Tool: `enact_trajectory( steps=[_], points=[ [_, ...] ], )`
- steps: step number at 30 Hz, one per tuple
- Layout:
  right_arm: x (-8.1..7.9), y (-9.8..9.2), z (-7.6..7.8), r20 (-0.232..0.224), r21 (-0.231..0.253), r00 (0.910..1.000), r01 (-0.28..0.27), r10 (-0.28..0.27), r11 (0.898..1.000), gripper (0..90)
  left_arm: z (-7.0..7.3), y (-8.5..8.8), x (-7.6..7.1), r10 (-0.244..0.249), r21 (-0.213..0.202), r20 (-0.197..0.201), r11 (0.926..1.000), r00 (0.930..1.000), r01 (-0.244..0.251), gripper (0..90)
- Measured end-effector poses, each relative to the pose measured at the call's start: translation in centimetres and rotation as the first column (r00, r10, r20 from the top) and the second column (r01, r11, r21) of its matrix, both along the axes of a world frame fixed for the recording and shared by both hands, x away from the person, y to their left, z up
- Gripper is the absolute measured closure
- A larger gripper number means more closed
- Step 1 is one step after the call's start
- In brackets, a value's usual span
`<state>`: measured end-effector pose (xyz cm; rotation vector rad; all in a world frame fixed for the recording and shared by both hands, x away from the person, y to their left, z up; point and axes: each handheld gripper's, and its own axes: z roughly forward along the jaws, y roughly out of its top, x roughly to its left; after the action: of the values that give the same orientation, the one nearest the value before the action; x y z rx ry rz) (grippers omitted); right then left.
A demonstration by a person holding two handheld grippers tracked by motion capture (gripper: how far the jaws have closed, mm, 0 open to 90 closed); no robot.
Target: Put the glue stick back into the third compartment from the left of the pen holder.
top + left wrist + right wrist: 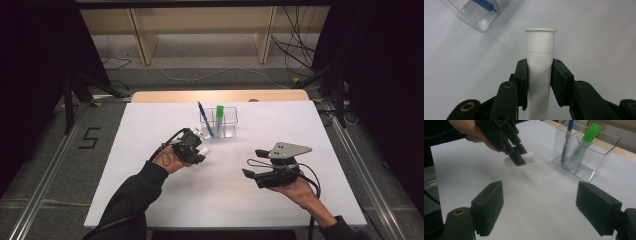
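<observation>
A person works at a white table [150, 200] with a hand-held gripper in each hand. The left gripper [539, 82] is clamped on a white capped tube [540, 62], perhaps a glue stick or marker; its two black pads press the barrel from either side, and the capped end juts out beyond the fingertips. In the right gripper view the tube [530, 157] lies roughly level in that grip, held just above the tabletop. Ahead of the left gripper and a little to one side stands a clear plastic organiser [231, 127] with compartments, near but not touching; a blue pen [205, 119] and a green highlighter [219, 116] stand upright inside it.

The right gripper [255, 162] rests apart from the work, its jaws spread wide with nothing between them, facing towards the left gripper and the organiser.

The step in hand appears to be carrying the tube to the organiser. The next move likely calls for tilting the tube upright, lining it over a free compartment, lowering it in, and then loosening the grip.
</observation>
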<state>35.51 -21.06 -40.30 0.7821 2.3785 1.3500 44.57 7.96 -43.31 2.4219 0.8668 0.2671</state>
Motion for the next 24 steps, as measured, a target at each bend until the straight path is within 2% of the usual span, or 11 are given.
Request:
enact_trajectory(
  steps=[6,10,15,17,21,24],
  points=[
    [-0.1,0.0,0.1,0.008,0.016,0.9999,0.009,-0.009,1.0,23.1,1.1,0.1,-0.7,0.041,-0.1,0.07,0.9944,0.9967,-0.034,68.6],
    [0.0,0.0,0.2,0.004,0.032,0.9998,0.018,-0.018,0.999,23.1,1.7,0.4,-1.0,0.078,-0.177,0.099,0.9823,0.992,-0.059,68.6],
    [0.3,-0.1,0.4,-0.002,0.074,0.9993,0.037,-0.037,0.997,23.1,2.0,0.5,-1.7,0.128,-0.254,0.133,0.963,0.9827,-0.091,68.5],
    [0.4,-0.1,0.5,-0.007,0.093,0.9988,0.049,-0.049,0.994,23.1,2.0,0.5,-2.0,0.157,-0.29,0.154,0.9511,0.9756,-0.107,68.6],
    [0.7,0.2,0.8,-0.006,0.122,0.9981,0.061,-0.061,0.991,23.0,2.0,0.5,-2.5,0.184,-0.337,0.163,0.9337,0.9692,-0.121,68.6],
    [1.0,0.3,1.1,-0.013,0.153,0.9974,0.073,-0.072,0.986,23.4,1.9,0.3,-3.0,0.207,-0.381,0.17,0.9155,0.9633,-0.13,68.5]
  ],
)
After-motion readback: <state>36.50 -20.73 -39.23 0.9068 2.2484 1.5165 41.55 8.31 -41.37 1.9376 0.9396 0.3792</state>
